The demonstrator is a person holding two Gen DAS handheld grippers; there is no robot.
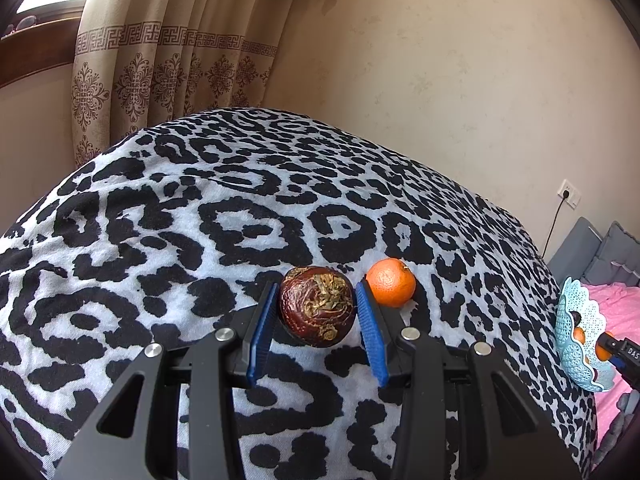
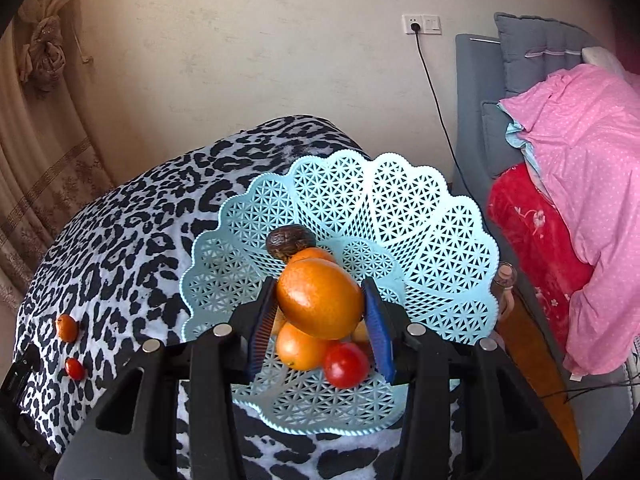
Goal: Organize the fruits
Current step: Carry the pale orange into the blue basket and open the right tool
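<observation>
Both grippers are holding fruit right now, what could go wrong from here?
1. The right gripper holds a smooth orange fruit above the fruit piled in the blue basket; dropped, it may knock the red tomato or roll off the pile.
2. The basket sits near the table's edge by the bed, so a push might tip it.
3. The left gripper clamps a wrinkled dark fruit; the nearby tangerine could get nudged.
</observation>
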